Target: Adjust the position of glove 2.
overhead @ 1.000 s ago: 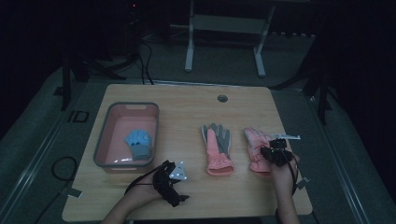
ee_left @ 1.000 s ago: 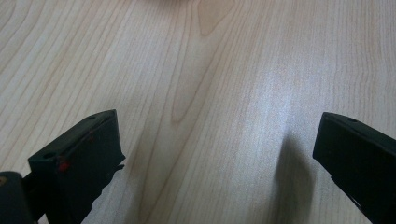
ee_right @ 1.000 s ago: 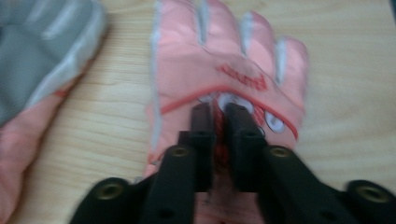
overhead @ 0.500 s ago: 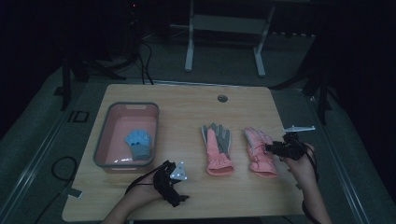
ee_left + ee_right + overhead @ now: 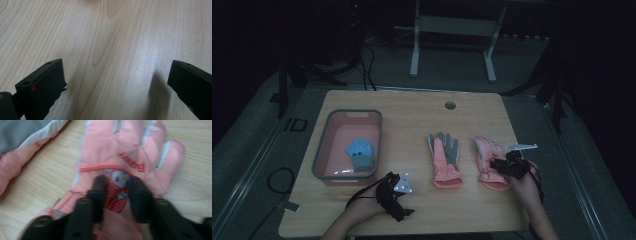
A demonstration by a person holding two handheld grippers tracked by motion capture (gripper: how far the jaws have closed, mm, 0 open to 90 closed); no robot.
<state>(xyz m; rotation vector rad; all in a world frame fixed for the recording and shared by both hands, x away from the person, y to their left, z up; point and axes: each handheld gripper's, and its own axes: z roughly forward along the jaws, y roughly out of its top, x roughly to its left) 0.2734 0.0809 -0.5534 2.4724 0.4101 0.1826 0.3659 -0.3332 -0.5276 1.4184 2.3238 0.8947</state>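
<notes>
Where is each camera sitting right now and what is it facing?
High view: above the person's side, looking forward and down on the table; both forearms, left gripper and right gripper show.
Left gripper view: on the left gripper, facing bare tabletop; its jaws stand wide apart.
Right gripper view: on the right gripper, facing the right pink glove; its jaws pinch the glove's fabric.
Shared: the high and right gripper views both show that right pink glove and the neighbouring glove.

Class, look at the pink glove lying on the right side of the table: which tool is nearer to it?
Right. The right tool is on the pink glove, jaws pinching its back; the left tool rests far off, near the basin.
</notes>
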